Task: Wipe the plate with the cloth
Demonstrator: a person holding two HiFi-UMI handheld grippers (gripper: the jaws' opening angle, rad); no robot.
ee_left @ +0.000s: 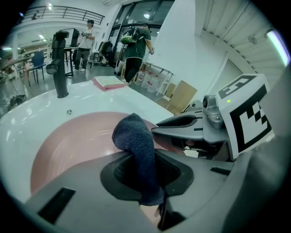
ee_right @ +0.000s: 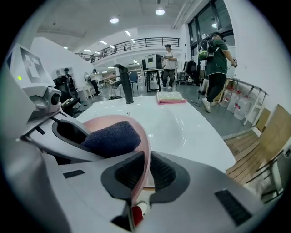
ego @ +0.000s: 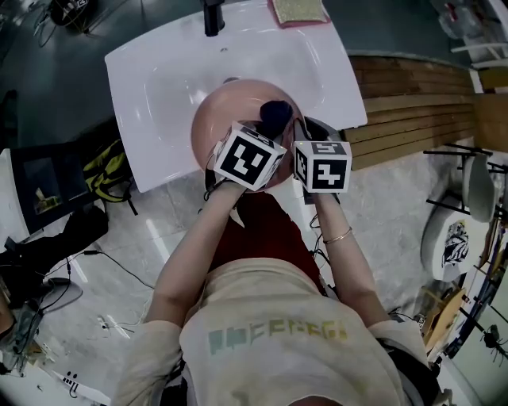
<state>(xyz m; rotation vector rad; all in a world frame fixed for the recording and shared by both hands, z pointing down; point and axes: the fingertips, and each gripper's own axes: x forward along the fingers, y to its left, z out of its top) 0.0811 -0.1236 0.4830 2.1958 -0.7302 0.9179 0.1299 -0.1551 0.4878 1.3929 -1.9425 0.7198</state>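
Observation:
A pink plate (ego: pixel 230 111) is held over the white sink (ego: pixel 159 87). My right gripper (ee_right: pixel 144 172) is shut on the plate's rim (ee_right: pixel 144 150), which runs edge-on between its jaws. My left gripper (ee_left: pixel 148 175) is shut on a dark blue cloth (ee_left: pixel 136 145), whose bunched end rests on the plate's pink face (ee_left: pixel 77 141). In the head view the cloth (ego: pixel 275 113) shows as a dark lump at the plate's right side, just beyond both marker cubes. In the right gripper view the cloth (ee_right: pixel 111 136) lies against the plate, beside the left gripper's jaws.
A black tap (ego: pixel 213 17) stands at the sink's far edge, with a pink-edged sponge pad (ego: pixel 299 11) to its right. Wooden boards (ego: pixel 413 103) lie right of the sink. Bags and cables (ego: pixel 48 198) crowd the floor at left. People stand in the background (ee_right: pixel 217 63).

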